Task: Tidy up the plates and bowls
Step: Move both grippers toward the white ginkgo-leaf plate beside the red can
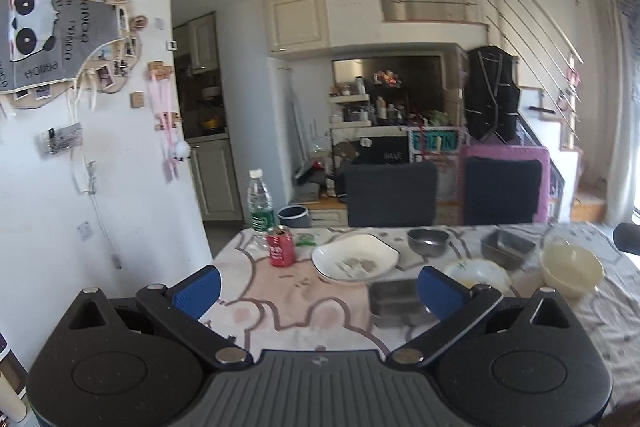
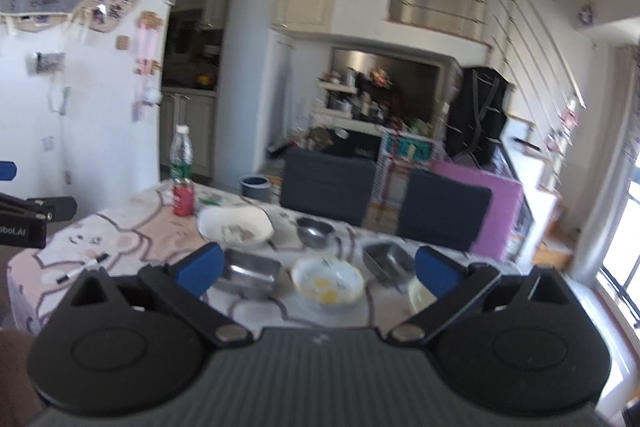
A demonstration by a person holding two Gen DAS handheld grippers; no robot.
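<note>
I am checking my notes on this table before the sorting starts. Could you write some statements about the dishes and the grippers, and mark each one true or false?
1. Both grippers hold a dish. False: the left gripper and the right gripper are open and empty.
2. The red can stands upright near the water bottle. True.
3. The white plate is stacked on the round metal bowl. False: they lie apart on the tablecloth.
4. The patterned bowl has yellow residue inside. True.
</note>
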